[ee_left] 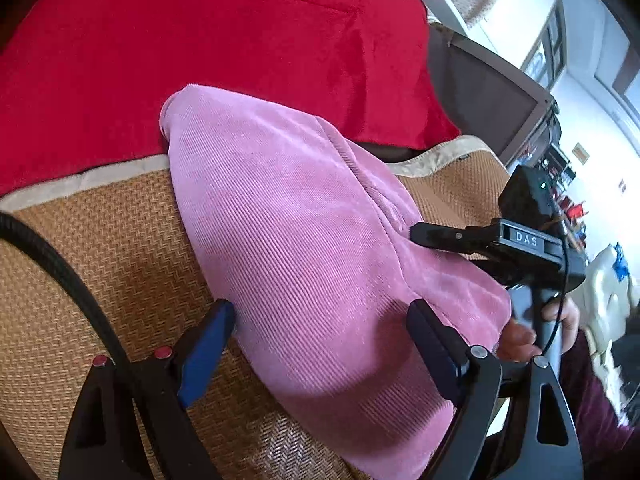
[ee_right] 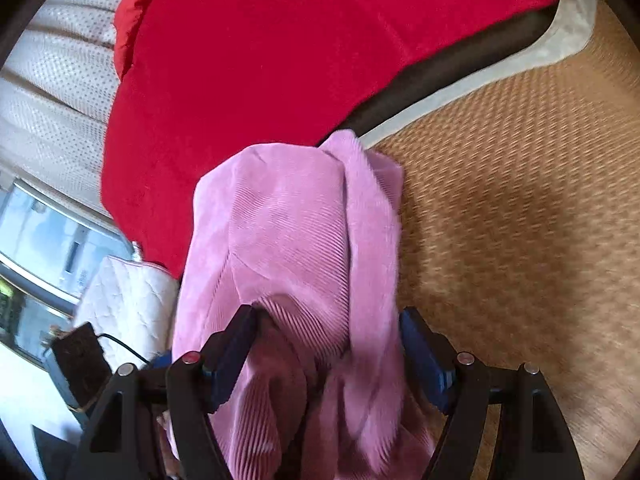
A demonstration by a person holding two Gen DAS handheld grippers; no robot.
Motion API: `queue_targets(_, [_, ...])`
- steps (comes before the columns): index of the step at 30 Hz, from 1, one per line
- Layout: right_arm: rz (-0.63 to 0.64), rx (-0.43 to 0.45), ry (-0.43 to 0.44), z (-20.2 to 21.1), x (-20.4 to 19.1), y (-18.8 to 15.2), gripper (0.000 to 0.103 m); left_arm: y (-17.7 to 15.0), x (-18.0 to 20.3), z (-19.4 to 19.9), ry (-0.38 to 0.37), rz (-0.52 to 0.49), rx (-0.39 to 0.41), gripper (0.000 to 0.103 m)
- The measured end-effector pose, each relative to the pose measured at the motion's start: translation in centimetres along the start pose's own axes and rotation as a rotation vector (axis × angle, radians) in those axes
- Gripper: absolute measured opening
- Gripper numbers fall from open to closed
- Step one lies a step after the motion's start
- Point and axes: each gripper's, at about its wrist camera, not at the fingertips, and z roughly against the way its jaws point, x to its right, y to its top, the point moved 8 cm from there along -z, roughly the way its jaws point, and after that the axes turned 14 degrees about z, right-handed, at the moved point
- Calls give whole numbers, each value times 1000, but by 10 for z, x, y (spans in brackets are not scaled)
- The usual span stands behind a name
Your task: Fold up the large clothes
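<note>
We found the garment (ee_left: 304,248), a pink corduroy piece folded into a long bundle, lying on the woven mat (ee_left: 100,264). In the left wrist view it ran from about eleven o'clock near the mat's pale border down to five o'clock at the frame's lower edge. Its far end overlapped the red blanket (ee_left: 224,40), which filled the twelve o'clock area beyond the mat.

We saw the left gripper (ee_left: 322,320) with its jaws spread wide over the near part of the bundle. One blue finger (ee_left: 208,352) sat at seven o'clock beside the cloth's edge on the mat, the other at five o'clock over the cloth; neither pad pressed the fabric.

At three o'clock in that view we saw the right gripper (ee_left: 432,236) reaching in, its tip at the garment's edge, with a hand (ee_left: 556,320) on its handle. From the right wrist view the right gripper (ee_right: 328,320) had its jaws apart with a raised fold of garment (ee_right: 288,220) between them. We could not tell whether the left pad (ee_right: 236,340) touched the cloth; the right one stood just beside it.

A black cable (ee_left: 60,272) curved across the mat at nine o'clock. A quilted white cushion (ee_right: 128,292) lay at eight o'clock in the right wrist view.
</note>
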Motion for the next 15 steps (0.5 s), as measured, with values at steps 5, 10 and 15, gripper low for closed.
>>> queue_targets(5, [59, -8, -9, -11, -17, 0, 69, 3, -1, 0, -49, 36, 1, 88])
queue_targets(10, [89, -4, -2, -18, -39, -5, 55, 5, 1, 5, -33, 22, 36, 69])
queue_targets(15, [108, -2, -27, -22, -45, -12, 54, 10, -1, 8, -29, 35, 51, 64])
